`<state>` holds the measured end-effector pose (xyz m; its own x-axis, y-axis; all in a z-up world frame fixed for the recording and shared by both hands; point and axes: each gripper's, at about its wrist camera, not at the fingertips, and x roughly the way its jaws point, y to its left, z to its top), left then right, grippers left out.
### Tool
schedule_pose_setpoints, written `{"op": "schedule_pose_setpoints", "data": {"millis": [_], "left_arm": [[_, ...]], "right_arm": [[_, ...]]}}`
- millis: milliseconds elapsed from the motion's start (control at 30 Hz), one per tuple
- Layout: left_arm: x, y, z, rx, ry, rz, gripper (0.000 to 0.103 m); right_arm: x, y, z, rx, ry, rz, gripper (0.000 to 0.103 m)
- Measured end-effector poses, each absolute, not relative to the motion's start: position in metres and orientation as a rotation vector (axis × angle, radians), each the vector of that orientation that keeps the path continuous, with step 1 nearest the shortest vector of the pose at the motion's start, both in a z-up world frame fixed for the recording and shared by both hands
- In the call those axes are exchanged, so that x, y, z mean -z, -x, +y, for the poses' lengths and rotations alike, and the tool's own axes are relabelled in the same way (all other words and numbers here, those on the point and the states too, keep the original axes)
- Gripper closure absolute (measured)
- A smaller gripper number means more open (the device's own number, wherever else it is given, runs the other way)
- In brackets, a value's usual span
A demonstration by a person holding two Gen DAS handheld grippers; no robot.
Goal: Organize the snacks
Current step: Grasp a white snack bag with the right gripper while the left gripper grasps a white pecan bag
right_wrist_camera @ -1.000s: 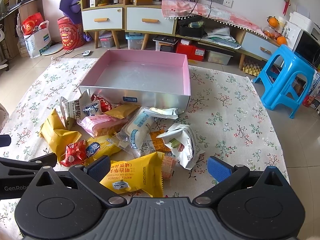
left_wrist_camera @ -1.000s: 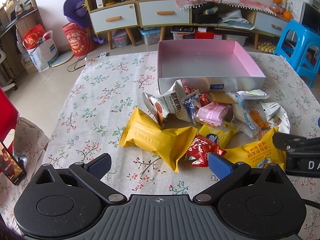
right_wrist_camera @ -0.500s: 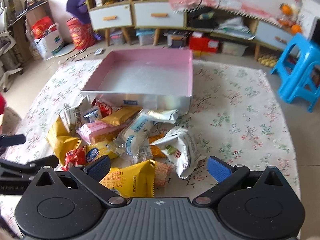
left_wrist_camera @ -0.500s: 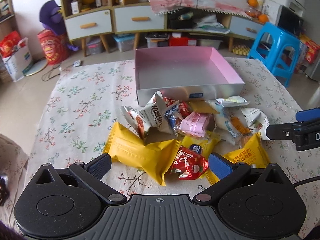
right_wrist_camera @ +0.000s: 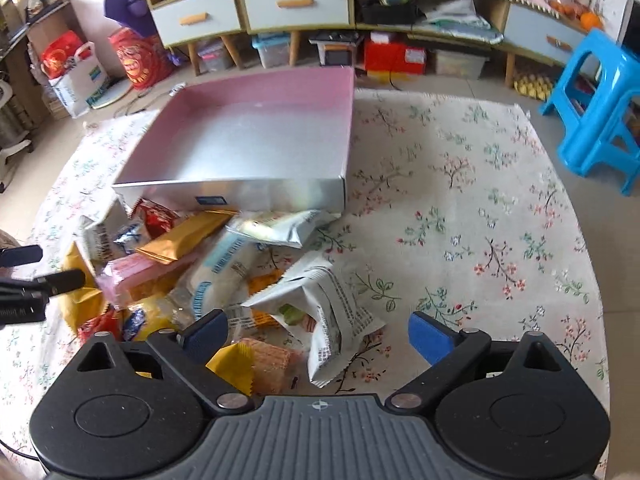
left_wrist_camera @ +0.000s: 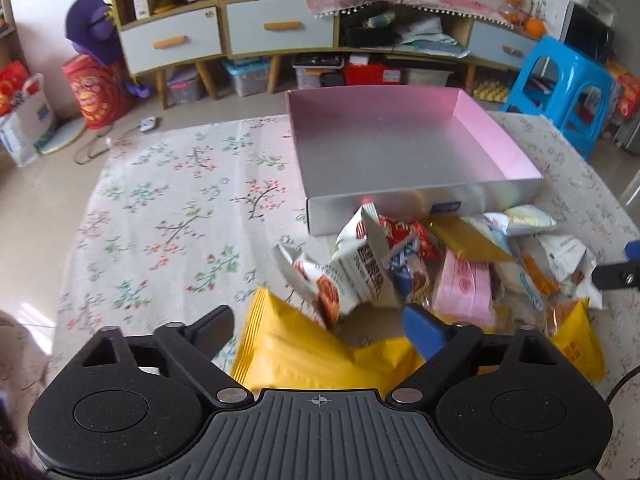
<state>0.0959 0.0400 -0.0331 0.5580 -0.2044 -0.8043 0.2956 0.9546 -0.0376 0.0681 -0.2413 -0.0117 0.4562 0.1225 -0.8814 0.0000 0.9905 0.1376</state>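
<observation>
A pile of snack packets lies on the floral cloth in front of an empty box point(left_wrist_camera: 400, 204), pink inside and silver outside. My left gripper point(left_wrist_camera: 320, 330) hangs low over a big yellow packet point(left_wrist_camera: 304, 356), which lies between its closing jaws; the pads are not pressing on it. My right gripper point(right_wrist_camera: 316, 334) straddles a white packet with grey print point(right_wrist_camera: 328, 312), its jaws also closing and still clear of the wrapper. A pink packet point(left_wrist_camera: 464, 292) and a white-and-red packet point(left_wrist_camera: 352, 276) lie just beyond. In each wrist view the other gripper's fingers show at the frame edge.
The box point(right_wrist_camera: 260, 196) stands just behind the pile. A blue plastic stool point(right_wrist_camera: 600, 92) stands off the table's far right. Cabinets with drawers point(left_wrist_camera: 276, 28) and floor clutter line the back wall. Bare floral tablecloth point(right_wrist_camera: 480, 240) stretches right of the pile.
Both grippers have come forward and down onto the pile. The left now straddles the yellow packet and the right the white one. Both pairs of jaws have narrowed a little.
</observation>
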Motion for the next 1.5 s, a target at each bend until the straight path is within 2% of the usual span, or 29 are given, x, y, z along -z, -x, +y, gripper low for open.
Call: {"op": "schedule_pose_setpoints", "data": {"millis": [233, 500, 567, 767, 1067, 1167, 1367, 1500], "left_arm": [[0.042, -0.123, 0.037, 0.38, -0.115, 0.918, 0.017], [0.052, -0.142, 0.04, 0.493, -0.139, 0.894, 0.03], [0.053, -0.146, 0.046, 0.524, -0.111, 0.896, 0.031], [0.051, -0.152, 0.055, 0.597, -0.072, 0.848, 0.033], [0.05, -0.14, 0.034, 0.639, -0.237, 0.791, 0.026], [0.056, -0.137, 0.031, 0.623, -0.289, 0.791, 0.022], [0.056, -0.128, 0.033, 0.617, -0.315, 0.785, 0.021], [0.059, -0.114, 0.023, 0.648, -0.431, 0.764, 0.019]], "right_arm": [[0.025, -0.087, -0.249, -0.035, -0.21, 1.136, 0.02], [0.038, -0.1, -0.251, -0.007, -0.284, 1.186, 0.03], [0.041, -0.101, -0.252, 0.0, -0.305, 1.2, 0.035], [0.045, -0.102, -0.257, 0.023, -0.355, 1.217, 0.038], [0.04, -0.101, -0.263, 0.024, -0.412, 1.219, 0.047], [0.04, -0.1, -0.262, 0.015, -0.399, 1.224, 0.045], [0.041, -0.096, -0.257, -0.007, -0.356, 1.211, 0.041], [0.042, -0.096, -0.254, -0.012, -0.333, 1.215, 0.039]]}}
